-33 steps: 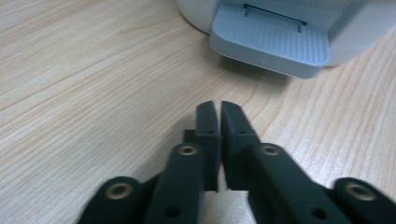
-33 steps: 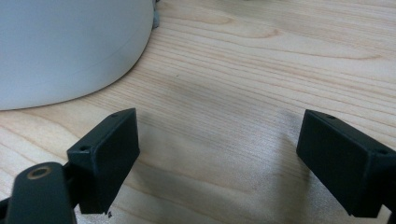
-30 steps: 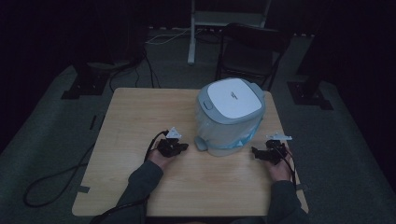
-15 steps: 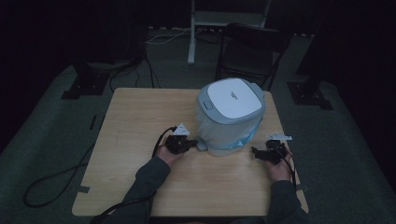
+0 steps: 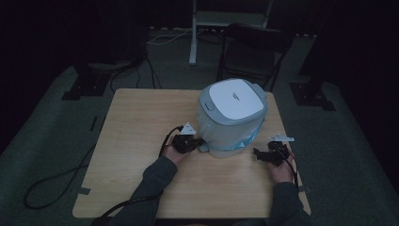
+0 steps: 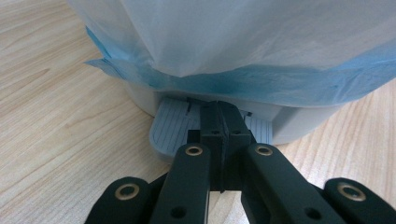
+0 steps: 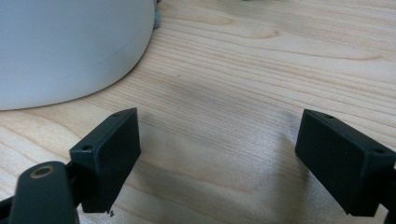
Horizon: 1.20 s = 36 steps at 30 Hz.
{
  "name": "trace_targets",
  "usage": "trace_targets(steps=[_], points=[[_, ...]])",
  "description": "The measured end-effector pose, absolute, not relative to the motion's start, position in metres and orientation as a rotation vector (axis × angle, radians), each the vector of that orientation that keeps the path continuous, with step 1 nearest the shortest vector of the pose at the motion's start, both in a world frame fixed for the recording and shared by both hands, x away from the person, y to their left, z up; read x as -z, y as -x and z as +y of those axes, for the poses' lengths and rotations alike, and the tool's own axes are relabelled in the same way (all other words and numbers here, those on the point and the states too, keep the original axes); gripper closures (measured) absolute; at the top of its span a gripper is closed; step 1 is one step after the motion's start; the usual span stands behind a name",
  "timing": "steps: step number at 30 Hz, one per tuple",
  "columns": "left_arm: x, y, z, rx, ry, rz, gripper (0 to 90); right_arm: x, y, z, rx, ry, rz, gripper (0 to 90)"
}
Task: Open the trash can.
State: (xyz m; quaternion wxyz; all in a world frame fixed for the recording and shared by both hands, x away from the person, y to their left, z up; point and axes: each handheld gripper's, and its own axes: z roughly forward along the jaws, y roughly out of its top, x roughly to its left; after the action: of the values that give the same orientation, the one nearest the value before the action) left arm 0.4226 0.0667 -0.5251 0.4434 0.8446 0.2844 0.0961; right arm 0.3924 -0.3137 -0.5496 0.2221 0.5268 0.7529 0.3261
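Because I am wanting the lid to pop up, I am pushing my tightly closed, empty left claw onto the grey pedal of the bin on the desk, while my right claw is waiting wide open and empty beside it.

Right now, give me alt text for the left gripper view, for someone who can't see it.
The left gripper, its black jaws shut together, points at the grey ribbed foot pedal at the base of a white pedal bin. A white bin liner with a blue edge hangs over the bin, which stands on a light wooden table.
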Motion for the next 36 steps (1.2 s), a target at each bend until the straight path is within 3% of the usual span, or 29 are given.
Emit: trace_targets(steps=[9,36], points=[[0.537,-0.423,0.072,-0.224,-2.020,0.710,90.0,0.550,-0.392,-0.314,-0.899,-1.457,2.079,13.1],[0.541,-0.423,0.068,-0.235,-2.058,0.722,90.0,0.550,-0.392,-0.314,-0.899,-1.454,2.080,13.1]])
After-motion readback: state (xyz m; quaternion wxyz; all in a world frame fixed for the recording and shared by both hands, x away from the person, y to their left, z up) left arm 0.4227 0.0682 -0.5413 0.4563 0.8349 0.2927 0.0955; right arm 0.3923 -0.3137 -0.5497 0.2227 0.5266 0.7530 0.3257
